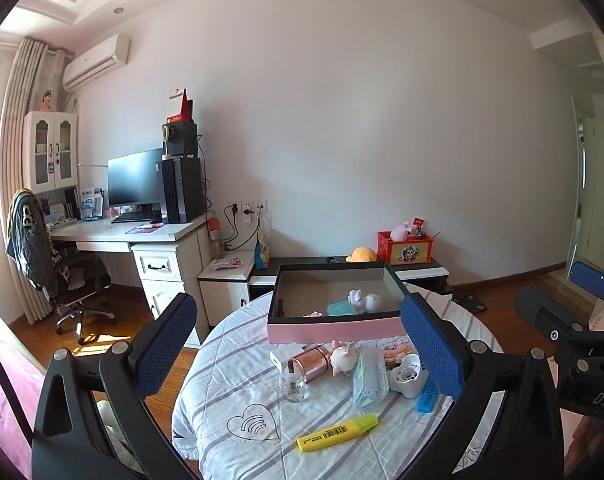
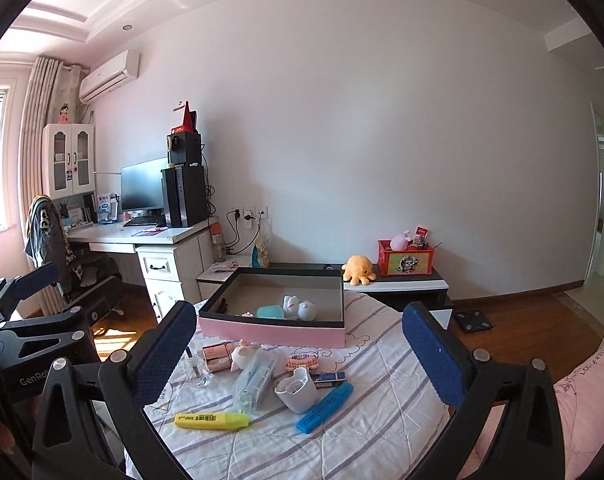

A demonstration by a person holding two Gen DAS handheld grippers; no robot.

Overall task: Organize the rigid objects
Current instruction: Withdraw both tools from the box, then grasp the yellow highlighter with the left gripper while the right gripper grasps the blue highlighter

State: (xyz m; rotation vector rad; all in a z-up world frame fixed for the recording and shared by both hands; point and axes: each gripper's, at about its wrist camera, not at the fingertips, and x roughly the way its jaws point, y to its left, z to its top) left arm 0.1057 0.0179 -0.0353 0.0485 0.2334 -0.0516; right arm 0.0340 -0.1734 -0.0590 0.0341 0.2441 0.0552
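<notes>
Hovering above the near edge of a round table (image 1: 238,396) covered with a striped quilted cloth, the left gripper (image 1: 298,344) has its blue-padded fingers (image 1: 166,344) spread wide apart with nothing between them. At the left of the clutter on the cloth, a small clear glass bottle (image 1: 295,385) stands upright, touching a rose-gold cylinder (image 1: 313,363) just behind it. A white rectangular box (image 1: 285,355) lies beside the cylinder, and a pink pig figurine (image 1: 345,358) lies on its side to the right of the cylinder. A yellow highlighter (image 1: 337,433) lies alone nearest the camera, well apart from the other items. Further right, a translucent green case (image 2: 255,380) lies at an angle, with a white cup-shaped holder (image 2: 298,390) tipped beside it and a blue highlighter (image 2: 325,407) lying just to the right of the holder. A small pink patterned item (image 2: 301,361) lies behind the holder; its type cannot be determined. Beyond the clutter, a pink open box (image 2: 270,331) with a dark rim sits on the table and contains a teal case (image 2: 270,312) and a white rabbit figurine (image 2: 300,307). The right gripper (image 2: 298,344) is likewise wide open and empty, positioned above the near table edge.
</notes>
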